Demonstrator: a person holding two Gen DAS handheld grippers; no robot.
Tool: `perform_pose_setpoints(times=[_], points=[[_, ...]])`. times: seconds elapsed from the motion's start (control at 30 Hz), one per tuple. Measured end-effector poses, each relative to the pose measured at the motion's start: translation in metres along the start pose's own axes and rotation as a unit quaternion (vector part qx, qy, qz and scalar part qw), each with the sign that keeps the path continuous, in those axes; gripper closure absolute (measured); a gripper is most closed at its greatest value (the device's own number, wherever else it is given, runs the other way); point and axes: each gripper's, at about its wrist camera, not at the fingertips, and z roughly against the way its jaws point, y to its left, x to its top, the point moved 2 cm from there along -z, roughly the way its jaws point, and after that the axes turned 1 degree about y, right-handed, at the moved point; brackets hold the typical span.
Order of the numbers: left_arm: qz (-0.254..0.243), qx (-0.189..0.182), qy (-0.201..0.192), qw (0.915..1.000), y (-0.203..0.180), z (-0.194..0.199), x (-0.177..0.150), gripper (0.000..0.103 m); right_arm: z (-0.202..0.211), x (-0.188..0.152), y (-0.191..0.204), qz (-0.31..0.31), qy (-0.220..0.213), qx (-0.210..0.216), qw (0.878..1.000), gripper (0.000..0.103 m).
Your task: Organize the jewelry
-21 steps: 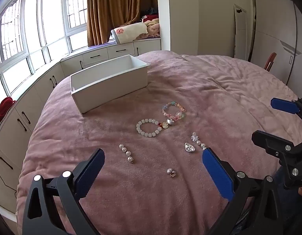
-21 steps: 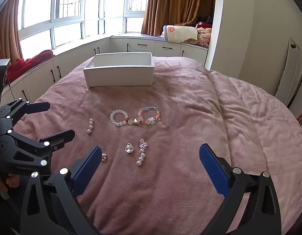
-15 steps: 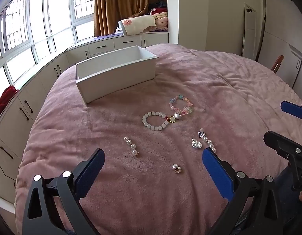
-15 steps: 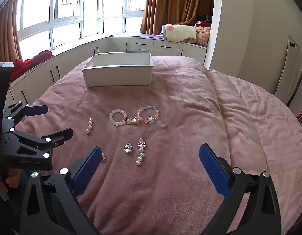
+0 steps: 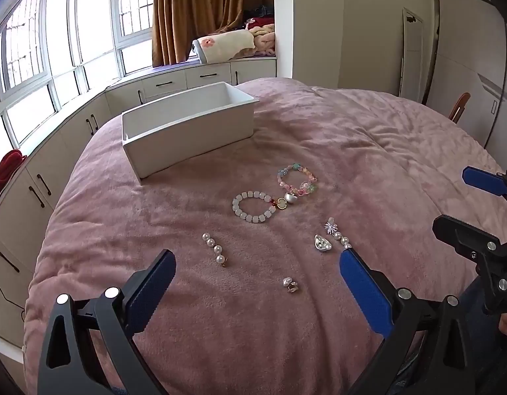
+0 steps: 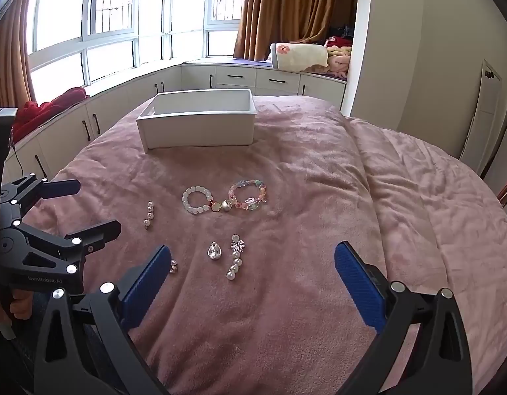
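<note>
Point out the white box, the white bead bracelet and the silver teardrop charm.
white box point(image 6: 200, 131): right wrist view, on its near outer wall.
white bead bracelet point(image 6: 187, 204): right wrist view, on the beads of its left arc.
silver teardrop charm point(image 6: 214, 250): right wrist view, on the middle of its body.

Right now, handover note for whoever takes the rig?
Left gripper: open, holding nothing.
Right gripper: open, holding nothing.
On the pink blanket: white bracelet touching the pastel bracelet, pearl strand, pearl drop, silver charm, small earring.
White box stands beyond them; no jewelry visible inside.
Done: nothing. Left: all six pieces.
</note>
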Motion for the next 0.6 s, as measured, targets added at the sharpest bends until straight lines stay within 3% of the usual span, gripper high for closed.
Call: perform_pose_setpoints(times=[0.6], points=[[0.006, 0.003, 0.004, 1.0000, 0.0068, -0.0016, -0.0022, 0.002, 0.0043, 0.0010, 0.0000, -0.003, -0.006, 0.002, 1.000, 0.005]])
